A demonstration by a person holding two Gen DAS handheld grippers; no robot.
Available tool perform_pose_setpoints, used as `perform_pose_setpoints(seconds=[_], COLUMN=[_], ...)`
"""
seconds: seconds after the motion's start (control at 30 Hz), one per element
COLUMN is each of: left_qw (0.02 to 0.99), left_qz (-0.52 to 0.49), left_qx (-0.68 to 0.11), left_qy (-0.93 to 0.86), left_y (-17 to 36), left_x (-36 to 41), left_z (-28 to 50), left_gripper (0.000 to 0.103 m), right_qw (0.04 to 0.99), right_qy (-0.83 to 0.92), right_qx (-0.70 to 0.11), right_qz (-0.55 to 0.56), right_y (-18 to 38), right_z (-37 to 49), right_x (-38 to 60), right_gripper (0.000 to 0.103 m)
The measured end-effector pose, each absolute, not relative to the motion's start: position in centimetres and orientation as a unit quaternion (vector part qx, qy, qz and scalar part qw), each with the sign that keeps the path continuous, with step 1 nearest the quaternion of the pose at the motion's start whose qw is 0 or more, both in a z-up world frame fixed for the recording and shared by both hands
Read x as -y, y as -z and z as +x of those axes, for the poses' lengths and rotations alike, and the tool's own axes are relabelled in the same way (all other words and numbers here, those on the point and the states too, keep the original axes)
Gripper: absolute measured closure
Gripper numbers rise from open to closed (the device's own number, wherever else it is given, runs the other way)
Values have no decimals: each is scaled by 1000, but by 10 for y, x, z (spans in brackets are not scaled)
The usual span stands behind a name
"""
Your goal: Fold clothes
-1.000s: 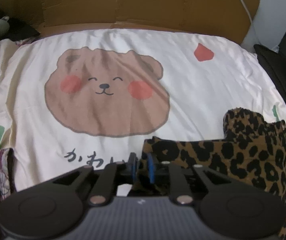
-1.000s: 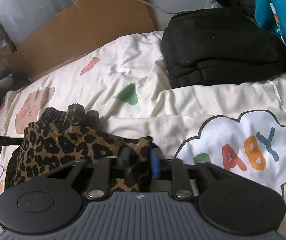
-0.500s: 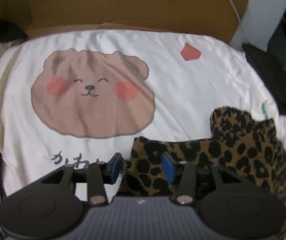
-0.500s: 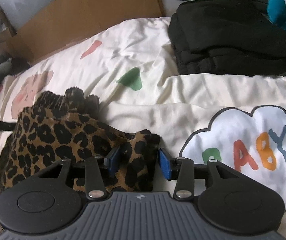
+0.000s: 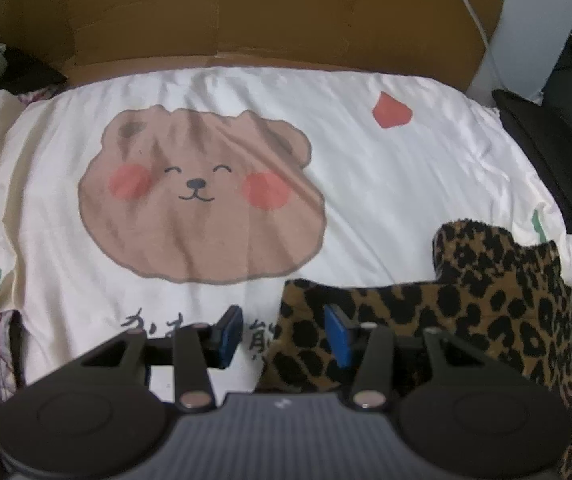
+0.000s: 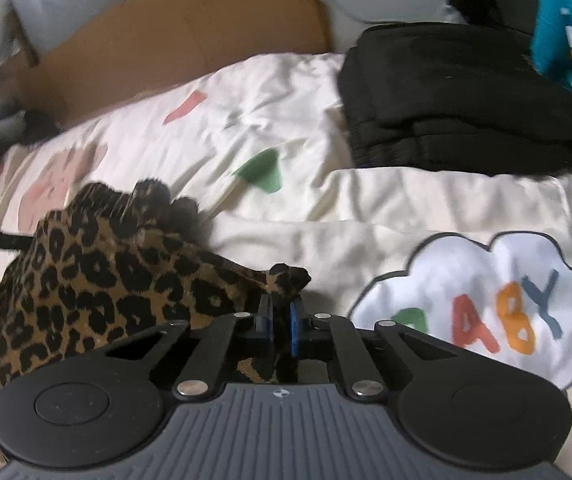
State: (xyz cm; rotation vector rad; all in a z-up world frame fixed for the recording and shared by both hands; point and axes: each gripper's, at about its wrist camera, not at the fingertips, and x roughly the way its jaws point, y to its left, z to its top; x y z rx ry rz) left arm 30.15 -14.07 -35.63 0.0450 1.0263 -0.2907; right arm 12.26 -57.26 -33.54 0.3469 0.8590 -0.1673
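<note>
Now leopard-print garment (image 6: 97,280) corner pinched, right gripper (image 6: 281,320) jaws

The bed (image 5: 426,184) is covered with a cream sheet printed with a large brown bear face (image 5: 199,200) and a white cloud with coloured letters (image 6: 482,304). A leopard-print garment (image 6: 97,280) lies bunched on the sheet between these two prints. A pile of folded black clothes (image 6: 458,104) rests near the far right corner of the bed, and brown cardboard (image 5: 269,16) stands along its far edge.
</note>
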Motion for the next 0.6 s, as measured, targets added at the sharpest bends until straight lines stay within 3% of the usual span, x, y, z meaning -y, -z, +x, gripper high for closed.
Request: perform_pose_setpoints(seconds=[0.37, 0.43, 0.6], left_qw=[857, 858, 858], left_qz=[24, 32, 45], left_qx=[-493, -491, -488], left_qy=[147, 148, 152], left_y=[370, 370, 367], left_x=[155, 161, 171], left_z=[306, 302, 297], left_gripper=[56, 69, 87], right_qw=[882, 882, 883], right_qy=[99, 99, 100], right_qx=[-426, -425, -422], right_qz=[175, 177, 179], right_y=[343, 344, 345], right_z=[114, 114, 113], right_x=[573, 573, 572], right_gripper=[98, 98, 98])
